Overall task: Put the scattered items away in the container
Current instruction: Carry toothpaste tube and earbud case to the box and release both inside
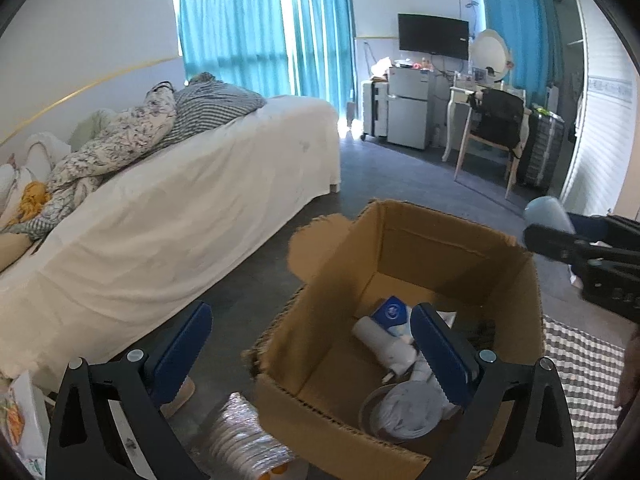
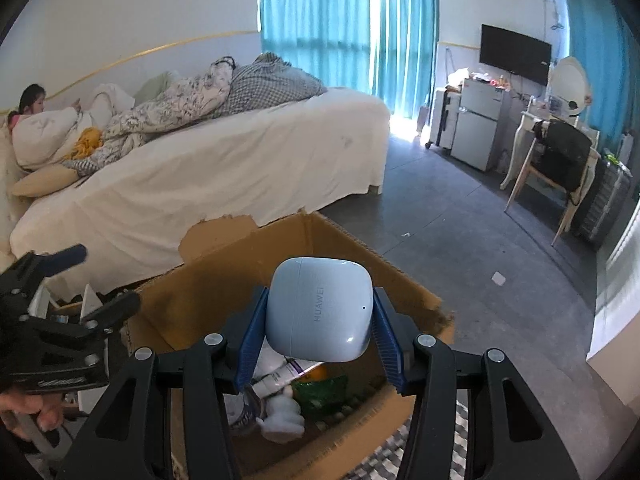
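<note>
Right gripper (image 2: 318, 350): its 2 blue ribbed pads clamp a pale blue, rounded plastic earbud case (image 2: 319, 312) by its sides, lettered face toward the camera.
Case position: held above the open cardboard box (image 2: 208, 280), over its near half.
Left gripper (image 1: 312, 354): jaws spread wide with nothing between them; one blue pad (image 1: 438, 354) hangs over the box interior, the other (image 1: 182, 350) outside its left wall.
Box contents, left wrist view: a white tube (image 1: 384, 344), a blue-and-white packet (image 1: 391, 312), a grey crumpled cloth (image 1: 408, 408) lying in a round dish.
Box contents, right wrist view only: a green wrapper (image 2: 320, 390) and a small white figure (image 2: 282, 416) beside the tube.
Left wrist view only: a silvery foil-wrapped bundle (image 1: 244, 440) on the floor just outside the box's near left corner; the right gripper enters from the right edge, case barely visible.
Right wrist view only: the left gripper at the left edge with a hand (image 2: 28, 408) gripping its handle; a person sitting on the white bed (image 2: 224, 168).
Both views: a grey checked mat (image 1: 584, 376) beside the box, teal curtains (image 1: 236, 28) behind.
</note>
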The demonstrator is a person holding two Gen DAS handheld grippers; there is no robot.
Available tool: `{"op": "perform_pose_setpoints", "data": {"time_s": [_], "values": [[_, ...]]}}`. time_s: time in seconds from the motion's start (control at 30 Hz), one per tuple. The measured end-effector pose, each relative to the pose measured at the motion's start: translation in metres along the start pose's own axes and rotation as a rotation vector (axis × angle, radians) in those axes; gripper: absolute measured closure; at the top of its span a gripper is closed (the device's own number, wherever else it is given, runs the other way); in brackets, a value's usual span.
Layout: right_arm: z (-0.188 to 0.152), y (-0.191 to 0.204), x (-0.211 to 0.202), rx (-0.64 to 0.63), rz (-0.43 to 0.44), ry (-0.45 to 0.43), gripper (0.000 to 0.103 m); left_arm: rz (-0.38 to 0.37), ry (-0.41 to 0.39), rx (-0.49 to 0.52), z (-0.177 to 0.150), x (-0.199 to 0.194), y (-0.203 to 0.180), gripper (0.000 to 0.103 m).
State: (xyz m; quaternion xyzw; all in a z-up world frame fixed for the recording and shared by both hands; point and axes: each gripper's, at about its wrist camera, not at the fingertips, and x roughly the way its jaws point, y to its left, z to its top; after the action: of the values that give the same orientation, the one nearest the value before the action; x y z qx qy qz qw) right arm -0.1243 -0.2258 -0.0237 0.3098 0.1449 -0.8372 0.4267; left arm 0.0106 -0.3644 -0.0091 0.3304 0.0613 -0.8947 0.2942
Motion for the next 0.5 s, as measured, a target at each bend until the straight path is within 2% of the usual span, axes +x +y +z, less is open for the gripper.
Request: {"op": "perform_pose_setpoints", "data": {"time_s": [0.3,0.33,0.4,0.5], "values": [[-0.013,0.0,0.03,0.009,-0.003,0.06,0.052,0.003,0.007,-0.003,-0.004,-0.001,0.008,0.001],[-0.013,-0.001,0.03,0.012,-0.007,0.054,0.049,0.002,0.006,-0.002,-0.004,-0.001,0.008,0.001],[-0.013,-0.002,0.026,0.015,-0.015,0.037,0.03,0.003,0.006,0.0,-0.004,-0.003,0.008,0.001],[-0.012,-0.004,0.018,0.024,-0.025,0.013,0.027,0.003,0.006,0.001,-0.003,-0.004,0.007,0.001]]}}
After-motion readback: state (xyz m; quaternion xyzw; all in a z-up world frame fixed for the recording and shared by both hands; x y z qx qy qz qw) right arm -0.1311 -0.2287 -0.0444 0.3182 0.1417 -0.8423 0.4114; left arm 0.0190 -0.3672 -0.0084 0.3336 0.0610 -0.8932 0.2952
